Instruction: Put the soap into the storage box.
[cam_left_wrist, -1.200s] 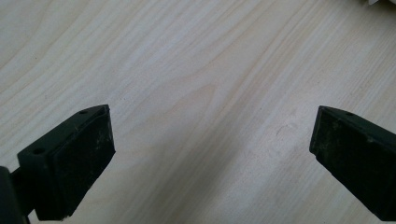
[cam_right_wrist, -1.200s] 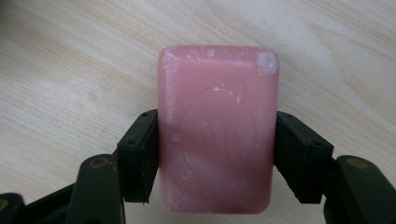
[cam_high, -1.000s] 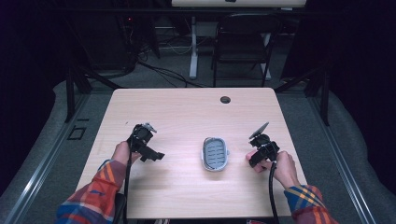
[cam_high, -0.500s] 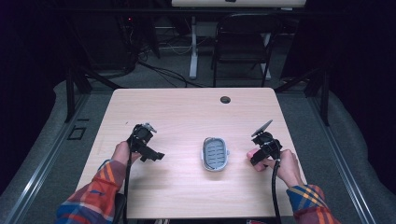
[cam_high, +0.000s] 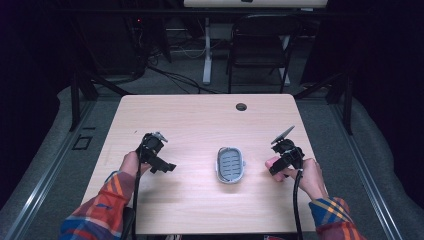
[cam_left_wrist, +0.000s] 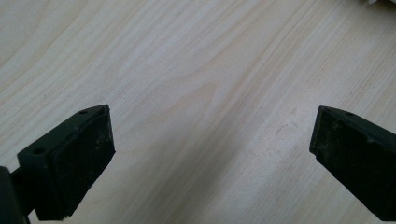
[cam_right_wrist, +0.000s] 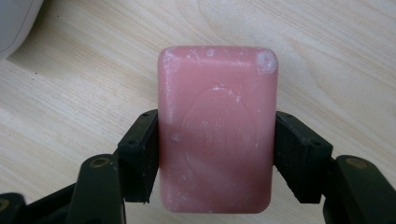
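Right gripper (cam_right_wrist: 215, 154): a pink bar of soap (cam_right_wrist: 217, 128) is being clamped between the two black jaws, one jaw pressed against each long side of the bar.
Soap position: the bar is being held over the right part of the wooden table (cam_high: 200, 115), to the right of the soap dish (cam_high: 230, 165); in the high view it is being seen as a small pink patch (cam_high: 272, 163) at the tip of the right gripper (cam_high: 276, 166).
Soap markings: an oval stamp with embossed lettering is being shown on the upper face of the bar, but the lettering is too worn to be read; white scuffs are being shown at the top corners.
Left gripper (cam_left_wrist: 212, 154): the jaws are being held wide apart, with nothing between them and bare wood grain being seen in the gap.
Left gripper position: it is being held by the left hand (cam_high: 131, 163) over the left part of the table, well apart from the dish; it is marked in the high view at (cam_high: 161, 164).
Soap dish: a grey oval dish with a ribbed insert is being seen lying flat near the middle of the table, between the two grippers and touching neither.
Table edges: the right gripper is being held near the right edge; the left gripper is being held somewhat inboard of the left edge.
Open room: the far half of the table is being left bare apart from a dark cable grommet (cam_high: 241, 106) near the far edge.
Readable writing: none is being made out on the dish, grippers or table.
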